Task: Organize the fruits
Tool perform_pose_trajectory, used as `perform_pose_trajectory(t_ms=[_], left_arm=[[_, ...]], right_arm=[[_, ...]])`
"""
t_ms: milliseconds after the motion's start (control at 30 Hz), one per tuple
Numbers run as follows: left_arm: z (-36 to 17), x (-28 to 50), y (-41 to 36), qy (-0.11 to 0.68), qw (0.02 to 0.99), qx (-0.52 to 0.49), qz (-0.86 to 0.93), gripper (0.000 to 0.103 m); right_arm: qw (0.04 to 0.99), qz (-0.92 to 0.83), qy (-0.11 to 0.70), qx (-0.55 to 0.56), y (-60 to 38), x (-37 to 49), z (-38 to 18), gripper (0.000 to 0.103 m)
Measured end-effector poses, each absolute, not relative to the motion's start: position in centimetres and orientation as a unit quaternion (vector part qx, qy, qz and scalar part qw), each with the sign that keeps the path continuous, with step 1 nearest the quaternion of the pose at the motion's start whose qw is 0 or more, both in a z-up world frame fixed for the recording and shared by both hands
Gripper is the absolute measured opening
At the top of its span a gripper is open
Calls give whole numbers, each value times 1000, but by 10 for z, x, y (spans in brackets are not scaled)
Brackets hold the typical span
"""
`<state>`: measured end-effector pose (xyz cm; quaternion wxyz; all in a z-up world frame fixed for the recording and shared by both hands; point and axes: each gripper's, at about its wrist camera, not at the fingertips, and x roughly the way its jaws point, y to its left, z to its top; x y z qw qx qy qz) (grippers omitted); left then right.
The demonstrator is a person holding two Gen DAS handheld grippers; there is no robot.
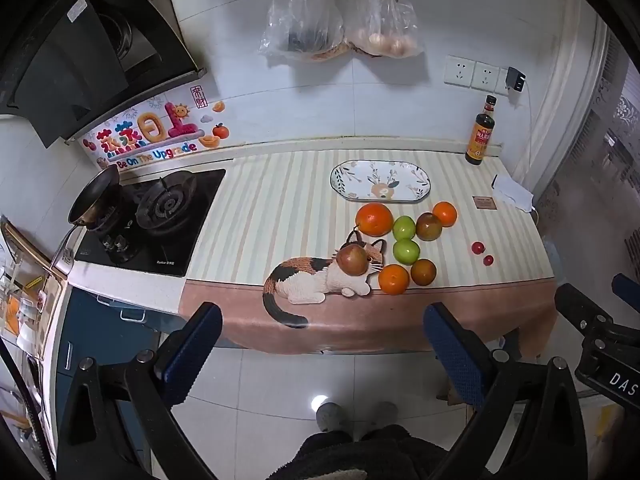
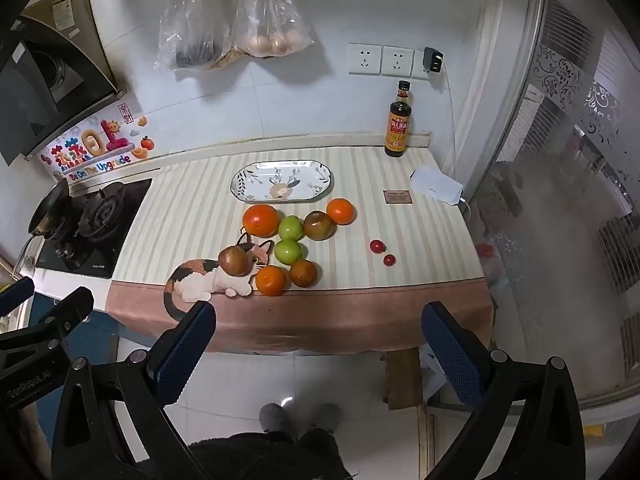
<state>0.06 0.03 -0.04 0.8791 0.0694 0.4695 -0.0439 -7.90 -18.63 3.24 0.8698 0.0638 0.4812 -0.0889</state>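
Note:
Several fruits lie in a cluster on the striped cloth: a large orange, two green fruits, three brownish fruits such as the one on the cat print, and smaller oranges. Two cherry tomatoes lie apart to the right. An empty oval patterned plate sits behind the cluster. My left gripper and right gripper are both open and empty, held back over the floor in front of the counter edge.
A gas stove with a small pan is on the left. A dark sauce bottle stands at the back right, with a white cloth and a small card near it. Plastic bags hang on the wall.

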Motion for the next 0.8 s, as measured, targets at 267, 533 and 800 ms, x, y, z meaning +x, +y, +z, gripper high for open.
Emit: perform_pose_trajectory(t_ms=[267, 533, 800], left_arm=[[-2, 2, 0, 467, 881, 66, -45, 103], [-7, 10, 0, 467, 881, 59, -49, 103], [-4, 8, -2, 469, 880, 55, -51, 103]], right_arm=[[866, -96, 487, 63, -186, -75, 31, 103], [869, -90, 483, 63, -185, -72, 34, 103], [868, -84, 485, 68, -180, -67, 30, 103]])
